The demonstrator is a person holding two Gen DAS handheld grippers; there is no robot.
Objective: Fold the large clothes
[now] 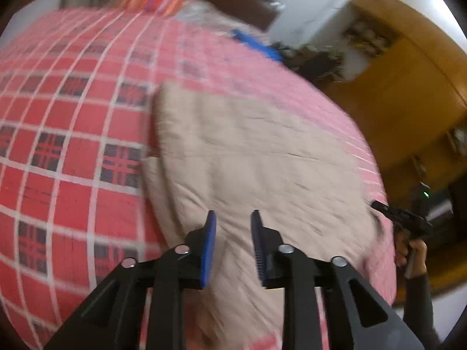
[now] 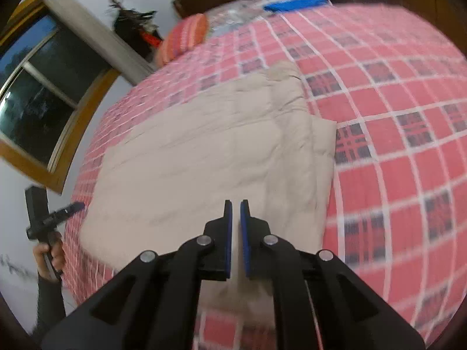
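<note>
Left wrist view: the left gripper (image 1: 233, 218) hovers with its blue pads spread apart, nothing between them, and the beige garment (image 1: 256, 157) lies spread just ahead of and below the fingertips on the bed (image 1: 67, 134) with its red checked cover. The cloth already looks doubled — a second layer peeks out along the edge to the left of this gripper. Far off to its right, at the bed's edge, a hand (image 1: 414, 253) carries the other tool.

From the right wrist view, the right gripper (image 2: 236, 207) has its pads drawn nearly together with only a thin slit between them; I see no fabric pinched there, though motion blur makes that hard to swear to. The garment (image 2: 204, 157) stretches ahead and to the left of it, its stacked edges ahead and to the right.

What could go wrong, as I judge it: both tools sit over the middle of the near hem, not at corners, so a grab here could catch only the top layer and drag the stack out of line. The near edge hangs close to the bed's side — a careless pull could slide the whole thing off. And a nearly closed right gripper would simply push the cloth into wrinkles.
</note>
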